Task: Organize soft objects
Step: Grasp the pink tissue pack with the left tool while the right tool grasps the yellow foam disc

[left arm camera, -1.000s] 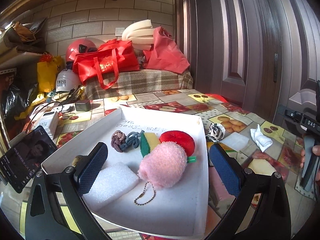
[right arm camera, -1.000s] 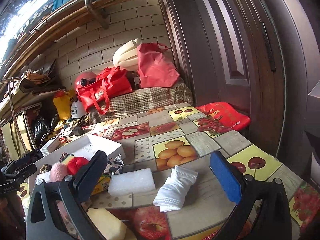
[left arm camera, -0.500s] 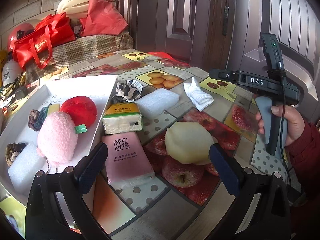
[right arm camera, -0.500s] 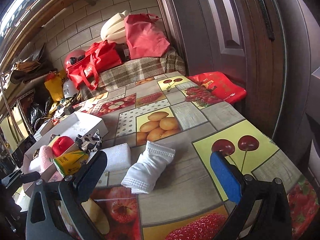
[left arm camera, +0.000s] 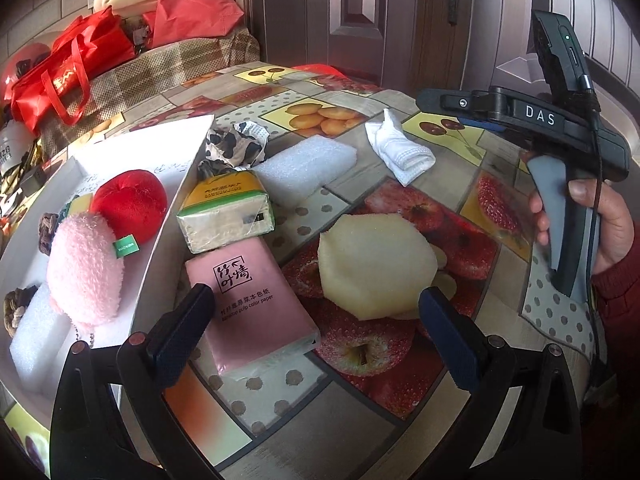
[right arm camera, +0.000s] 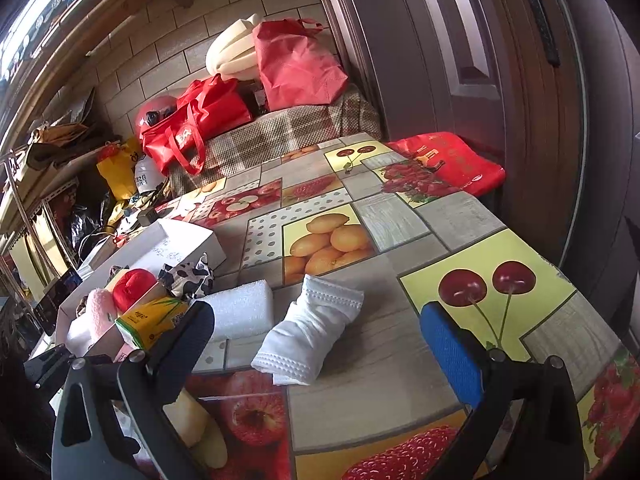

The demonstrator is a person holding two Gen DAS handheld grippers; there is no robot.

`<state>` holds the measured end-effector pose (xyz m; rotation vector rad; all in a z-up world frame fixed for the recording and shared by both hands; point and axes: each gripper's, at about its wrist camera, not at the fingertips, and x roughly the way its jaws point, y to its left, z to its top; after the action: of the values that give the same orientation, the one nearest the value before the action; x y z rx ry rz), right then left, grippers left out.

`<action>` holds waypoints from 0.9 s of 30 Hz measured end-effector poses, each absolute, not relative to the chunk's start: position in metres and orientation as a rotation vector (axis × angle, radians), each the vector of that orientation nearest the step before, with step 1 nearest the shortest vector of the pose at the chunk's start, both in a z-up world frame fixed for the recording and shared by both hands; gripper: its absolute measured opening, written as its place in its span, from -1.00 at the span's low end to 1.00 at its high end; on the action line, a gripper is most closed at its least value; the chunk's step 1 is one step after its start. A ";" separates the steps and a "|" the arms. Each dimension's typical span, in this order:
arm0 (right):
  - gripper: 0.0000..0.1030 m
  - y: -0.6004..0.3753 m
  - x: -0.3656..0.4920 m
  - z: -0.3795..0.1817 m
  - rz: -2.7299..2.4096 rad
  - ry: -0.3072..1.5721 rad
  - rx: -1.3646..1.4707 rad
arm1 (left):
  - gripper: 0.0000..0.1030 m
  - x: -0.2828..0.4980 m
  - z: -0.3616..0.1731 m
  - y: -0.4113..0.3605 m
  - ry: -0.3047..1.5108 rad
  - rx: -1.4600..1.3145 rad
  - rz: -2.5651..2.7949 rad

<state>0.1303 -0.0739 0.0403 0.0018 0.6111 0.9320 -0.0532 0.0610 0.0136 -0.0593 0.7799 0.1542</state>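
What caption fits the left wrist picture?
Open left gripper above a pink tissue pack and yellowish sponge, beside a white tray of soft toys.

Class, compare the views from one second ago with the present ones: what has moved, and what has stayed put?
The left gripper swung right, from over the white tray to the pink tissue pack and yellow sponge. The right gripper edged toward the white sock. Both stayed open and empty; no object moved.
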 end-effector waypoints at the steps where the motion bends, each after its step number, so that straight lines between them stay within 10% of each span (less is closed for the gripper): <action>1: 1.00 -0.073 0.131 0.040 0.931 0.613 0.002 | 0.99 -0.053 0.013 0.058 0.784 -0.058 0.137; 17: 1.00 -0.069 0.132 0.037 0.931 0.631 -0.011 | 0.97 -0.069 0.021 0.068 0.736 -0.199 0.162; 21: 1.00 -0.076 0.127 0.042 1.057 0.605 0.038 | 0.80 -0.050 0.014 0.057 0.799 -0.128 0.201; 24: 1.00 -0.073 0.107 0.046 1.272 0.615 -0.033 | 0.19 -0.042 0.008 0.061 0.831 -0.130 0.197; 27: 1.00 -0.073 0.088 0.050 1.319 0.578 -0.152 | -0.01 -0.031 0.003 0.062 0.854 -0.127 0.173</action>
<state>0.0879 -0.0730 0.0501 -0.1520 0.5783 1.3192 -0.0312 0.0624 0.0032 -0.1267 0.8537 0.1731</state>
